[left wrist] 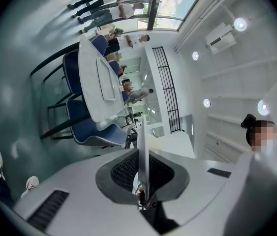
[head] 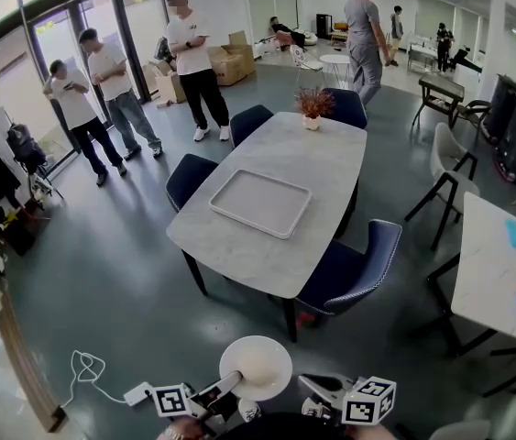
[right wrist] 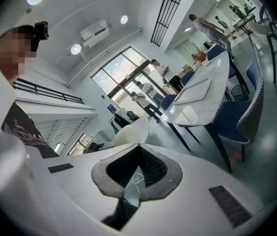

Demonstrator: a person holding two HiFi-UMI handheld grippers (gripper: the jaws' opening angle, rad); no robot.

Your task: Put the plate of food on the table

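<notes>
The left gripper (head: 228,385) has its jaws nearly closed, and they clamp the rim of a white plate (head: 256,367). In the left gripper view the plate (left wrist: 142,141) stands edge-on between the two dark pads (left wrist: 123,170) and reaches forward past the jaw tips. The right gripper (head: 311,385) is just to the right of the plate and does not touch it. Its jaws are brought together at the tips with nothing between them, as the right gripper view (right wrist: 138,147) shows. In that view the plate (right wrist: 131,132) appears just beyond the tips and a little to their left.

Well ahead of both grippers stands a grey marble table (head: 326,159). A shallow white tray (head: 260,203) lies on its near half, and a small potted plant (head: 312,106) stands at its far end. Dark blue chairs (head: 354,269) stand around it. Far ahead and to the left of the grippers, three persons (head: 111,94) stand by the glass doors.
</notes>
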